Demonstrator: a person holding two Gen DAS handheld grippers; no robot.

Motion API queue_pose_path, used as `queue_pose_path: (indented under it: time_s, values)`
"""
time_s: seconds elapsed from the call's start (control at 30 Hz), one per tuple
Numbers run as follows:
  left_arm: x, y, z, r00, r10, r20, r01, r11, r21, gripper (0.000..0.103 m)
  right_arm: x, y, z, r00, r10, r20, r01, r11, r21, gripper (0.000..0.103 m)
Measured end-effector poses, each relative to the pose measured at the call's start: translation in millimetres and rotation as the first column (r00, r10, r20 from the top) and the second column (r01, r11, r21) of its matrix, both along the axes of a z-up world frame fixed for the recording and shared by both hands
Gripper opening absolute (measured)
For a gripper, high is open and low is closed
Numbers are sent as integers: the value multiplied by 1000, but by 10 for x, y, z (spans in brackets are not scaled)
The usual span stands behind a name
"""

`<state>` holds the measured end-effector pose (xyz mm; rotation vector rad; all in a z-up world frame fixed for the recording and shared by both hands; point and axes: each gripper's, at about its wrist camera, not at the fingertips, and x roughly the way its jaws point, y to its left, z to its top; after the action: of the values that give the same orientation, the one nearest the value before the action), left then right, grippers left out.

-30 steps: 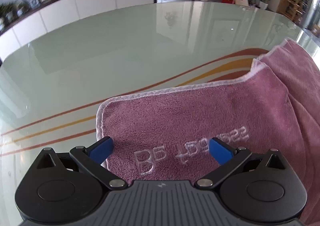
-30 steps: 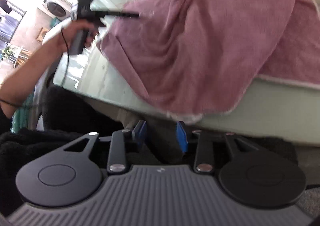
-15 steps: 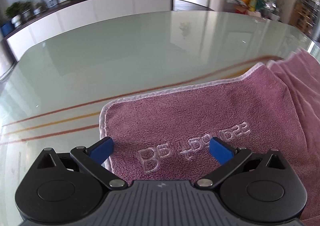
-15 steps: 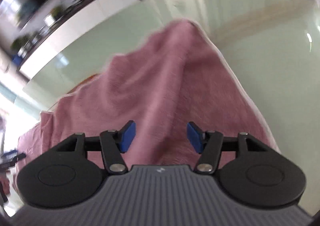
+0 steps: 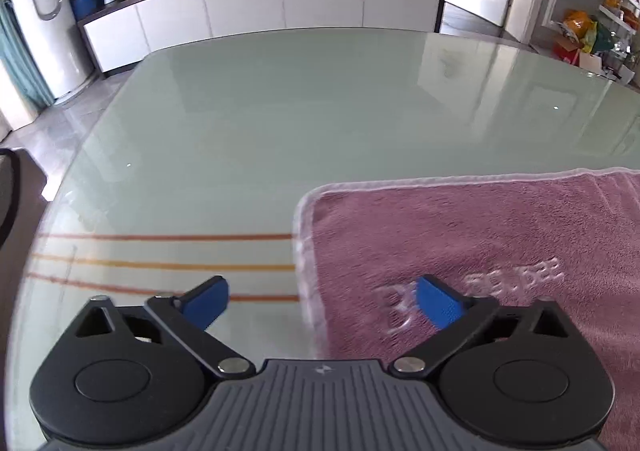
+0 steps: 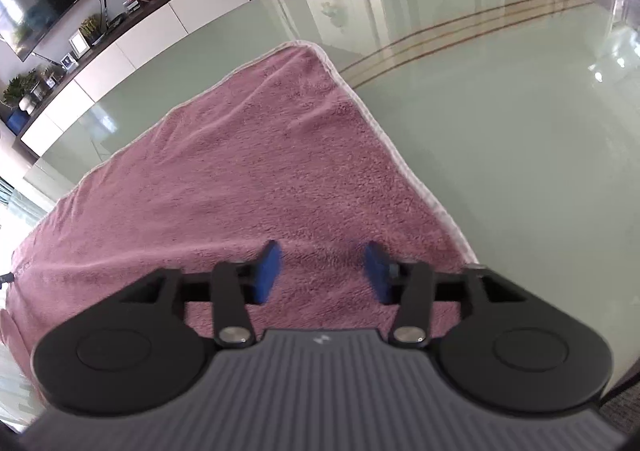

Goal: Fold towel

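A pink towel (image 5: 480, 243) with pale edging and embossed lettering lies spread on the green glass table (image 5: 300, 111). In the left wrist view my left gripper (image 5: 320, 301) is open and empty, straddling the towel's left edge: its right finger is over the lettering, its left finger over bare glass. In the right wrist view the towel (image 6: 224, 179) lies fairly flat with a few wrinkles. My right gripper (image 6: 322, 271) is open and empty over the towel's near part, close to its right edge.
Orange and brown stripes (image 5: 160, 263) run across the glass. A white sideboard (image 5: 260, 7) with plants and frames stands beyond the table. A dark chair back (image 5: 8, 203) is at the table's left edge. Bare glass (image 6: 520, 131) lies right of the towel.
My left gripper has shifted left, so the towel's left edge now lies between its fingers. My right gripper has swung up from below the table edge to above the towel, which now lies flat.
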<state>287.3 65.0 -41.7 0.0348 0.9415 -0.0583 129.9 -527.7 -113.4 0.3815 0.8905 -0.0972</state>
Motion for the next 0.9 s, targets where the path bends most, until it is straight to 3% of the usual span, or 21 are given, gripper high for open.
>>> queue_pose_path:
  time_s: [0.1, 0.2, 0.33, 0.43, 0.7, 0.73, 0.8, 0.9]
  values:
    - [-334, -115, 255, 994, -90, 63, 95, 993, -65, 102, -93, 329, 177, 989, 124, 76, -120, 991, -51, 59]
    - [-687, -205, 325, 987, -146, 60, 150, 986, -71, 102, -107, 673, 256, 966, 238, 102, -231, 970, -79, 63]
    - [-938, -267, 192, 994, -111, 21, 112, 991, -68, 97, -79, 1009, 265, 939, 327, 109, -320, 944, -77, 64]
    - [-895, -238, 123, 998, -55, -22, 53, 995, -87, 90, -58, 1157, 219, 932, 349, 98, -343, 937, -70, 65]
    - [-673, -232, -6, 993, 13, -121, -21, 998, -61, 64, -139, 1120, 84, 952, 304, 32, -304, 953, -1, 65]
    - [-673, -235, 2, 992, 11, -122, -18, 998, -60, 59, -138, 1081, 43, 957, 288, 9, -289, 957, 14, 66]
    - [-687, -237, 44, 992, 4, -126, -13, 997, -75, 36, -145, 1033, 9, 962, 273, -7, -273, 961, 35, 68]
    - [-745, -212, 138, 992, 10, -125, -22, 995, -98, 24, -157, 938, -24, 967, 255, -4, -254, 964, 79, 72]
